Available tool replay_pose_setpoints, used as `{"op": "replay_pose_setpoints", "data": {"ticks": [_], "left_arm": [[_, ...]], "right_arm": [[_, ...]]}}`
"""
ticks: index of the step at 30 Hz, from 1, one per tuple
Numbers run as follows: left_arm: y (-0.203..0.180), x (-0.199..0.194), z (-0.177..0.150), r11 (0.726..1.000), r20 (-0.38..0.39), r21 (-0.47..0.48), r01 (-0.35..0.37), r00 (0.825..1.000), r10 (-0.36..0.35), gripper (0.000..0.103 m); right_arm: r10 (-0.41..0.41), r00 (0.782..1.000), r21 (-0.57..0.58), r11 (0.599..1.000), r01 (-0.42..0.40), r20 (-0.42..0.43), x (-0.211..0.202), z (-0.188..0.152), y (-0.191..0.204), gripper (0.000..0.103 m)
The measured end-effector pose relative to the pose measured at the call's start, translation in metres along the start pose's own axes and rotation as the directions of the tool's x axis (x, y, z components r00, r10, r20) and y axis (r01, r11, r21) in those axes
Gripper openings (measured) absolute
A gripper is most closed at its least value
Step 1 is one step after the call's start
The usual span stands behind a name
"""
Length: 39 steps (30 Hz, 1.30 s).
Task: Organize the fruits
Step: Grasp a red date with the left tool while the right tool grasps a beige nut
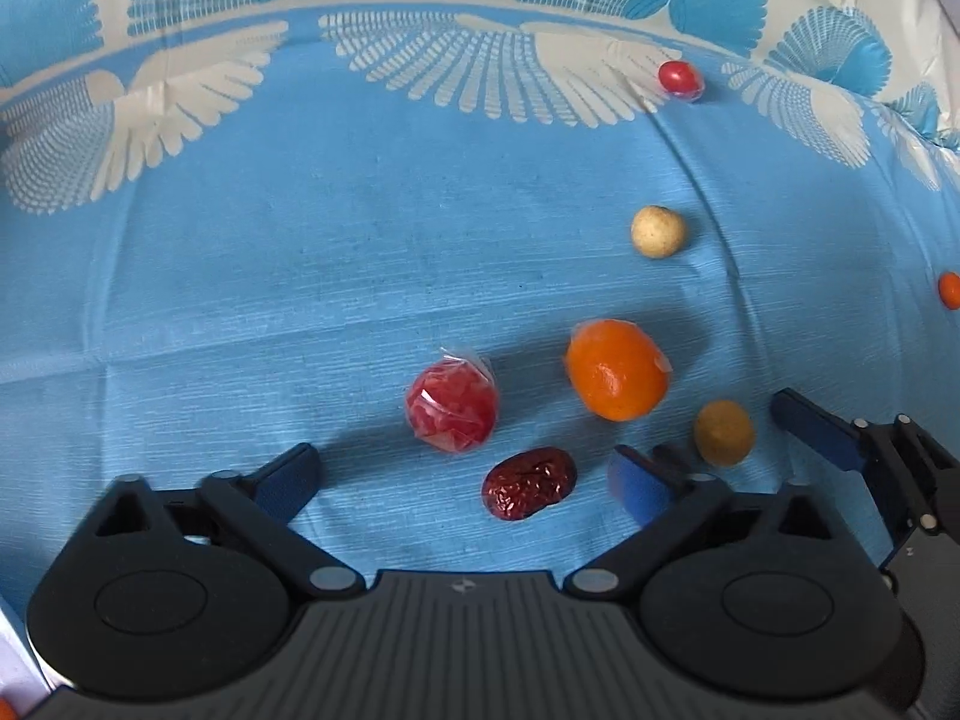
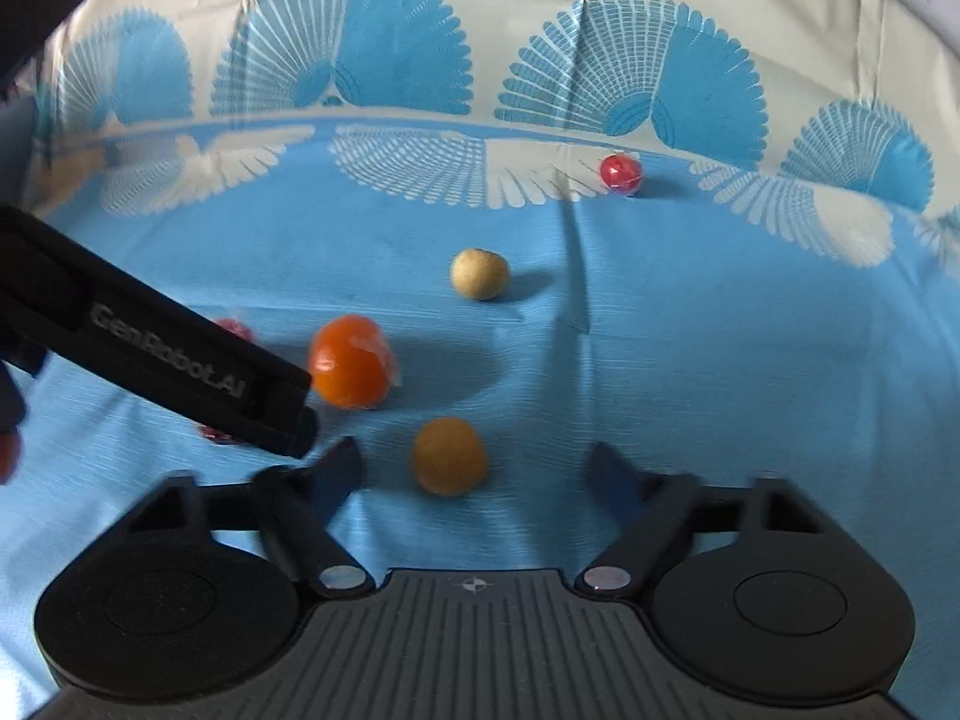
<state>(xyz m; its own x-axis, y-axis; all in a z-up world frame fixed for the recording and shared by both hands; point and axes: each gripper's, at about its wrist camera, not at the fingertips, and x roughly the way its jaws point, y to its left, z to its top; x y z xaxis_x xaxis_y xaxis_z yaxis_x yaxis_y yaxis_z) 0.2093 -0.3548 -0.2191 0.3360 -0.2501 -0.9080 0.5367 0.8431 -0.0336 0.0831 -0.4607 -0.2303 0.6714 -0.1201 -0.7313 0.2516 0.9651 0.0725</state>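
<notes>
Fruits lie scattered on a blue patterned cloth point(image 1: 240, 276). In the left wrist view my left gripper point(image 1: 462, 483) is open, with a dark red date point(image 1: 529, 491) between its fingers and a wrapped red fruit point(image 1: 451, 407) just beyond. A wrapped orange point(image 1: 617, 369) and a tan round fruit point(image 1: 723, 432) lie to the right. My right gripper point(image 2: 474, 471) is open, and the tan round fruit point(image 2: 450, 455) sits between its fingertips. The orange point(image 2: 351, 360) lies beyond to the left.
A pale round fruit point(image 1: 657, 231) point(image 2: 480, 273) and a small red wrapped fruit point(image 1: 679, 79) point(image 2: 620, 173) lie farther back. A small orange fruit point(image 1: 950, 290) sits at the right edge. The left gripper's body point(image 2: 180, 360) crosses the right wrist view's left side.
</notes>
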Motion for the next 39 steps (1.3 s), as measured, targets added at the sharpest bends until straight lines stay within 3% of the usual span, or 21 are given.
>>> {"op": "replay_pose_setpoints", "data": {"ticks": [1, 2, 3, 8, 14, 21, 28, 39], "left_arm": [[-0.002, -0.004, -0.003, 0.999, 0.022, 0.025, -0.025, 0.999, 0.024, 0.075], [-0.002, -0.008, -0.006, 0.998, 0.043, 0.05, -0.024, 0.999, 0.022, 0.051], [0.0, -0.013, -0.008, 0.998, 0.049, 0.06, 0.009, 0.999, -0.012, 0.033], [0.012, -0.04, -0.017, 0.998, 0.069, 0.029, 0.064, 0.995, -0.066, 0.033], [0.028, -0.093, -0.038, 0.997, 0.112, -0.009, 0.076, 0.991, -0.075, 0.033], [0.038, -0.192, -0.08, 0.998, 0.274, 0.058, 0.029, 0.961, -0.044, 0.033], [0.058, -0.272, -0.129, 0.998, 0.353, 0.066, -0.013, 0.936, -0.011, 0.033], [0.131, -0.359, -0.215, 0.995, 0.332, -0.078, -0.062, 0.94, 0.085, 0.033]], "right_arm": [[-0.009, 1.0, -0.009, 1.0, 0.009, 0.01, -0.003, -0.002, 0.0, 0.056], [-0.01, 1.0, -0.008, 1.0, 0.01, 0.02, -0.005, -0.003, 0.0, 0.047], [-0.02, 0.999, 0.001, 1.0, 0.02, 0.025, -0.007, -0.004, -0.002, 0.029], [-0.043, 0.999, 0.099, 0.994, 0.042, 0.013, -0.019, 0.001, -0.012, 0.027], [-0.087, 0.994, 0.167, 0.983, 0.074, 0.07, -0.073, 0.009, -0.013, 0.027], [-0.057, 0.987, 0.17, 0.985, 0.031, 0.148, -0.153, 0.012, 0.018, 0.027], [0.036, 0.983, 0.106, 0.993, -0.056, 0.182, -0.219, 0.014, 0.077, 0.027], [0.224, 0.959, -0.019, 0.974, -0.224, 0.172, -0.303, -0.002, 0.186, 0.027]]}}
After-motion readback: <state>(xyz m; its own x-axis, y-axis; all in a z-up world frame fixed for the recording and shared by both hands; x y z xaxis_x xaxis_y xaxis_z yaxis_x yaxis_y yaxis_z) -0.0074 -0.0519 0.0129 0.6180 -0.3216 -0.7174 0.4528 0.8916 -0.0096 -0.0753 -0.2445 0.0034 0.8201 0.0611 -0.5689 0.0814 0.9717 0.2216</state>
